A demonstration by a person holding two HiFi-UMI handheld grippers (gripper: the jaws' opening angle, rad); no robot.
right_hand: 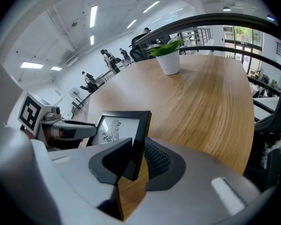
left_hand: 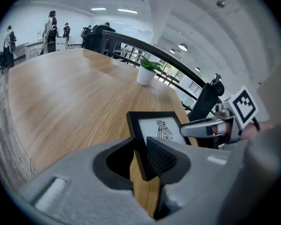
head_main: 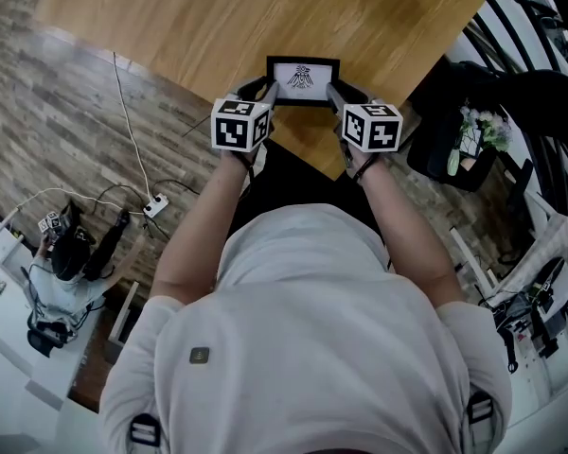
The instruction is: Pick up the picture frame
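A black picture frame (head_main: 303, 80) with a white print of a bird-like drawing is held between my two grippers over the near corner of the wooden table (head_main: 218, 26). My left gripper (head_main: 268, 91) is shut on the frame's left edge, and its ribbed pad presses on the frame (left_hand: 161, 128) in the left gripper view. My right gripper (head_main: 333, 93) is shut on the right edge, with the frame (right_hand: 117, 128) standing upright between the pads. In both gripper views the frame's lower corner looks clear of the table top. Each gripper view also shows the other gripper's finger (left_hand: 201, 125) (right_hand: 70, 130).
A white pot with a green plant (left_hand: 145, 74) (right_hand: 168, 60) stands farther back on the table. Right of the table's corner are a dark chair and a bunch of flowers (head_main: 473, 140). Cables and a power strip (head_main: 154, 206) lie on the floor at the left. People (left_hand: 51, 25) stand far off.
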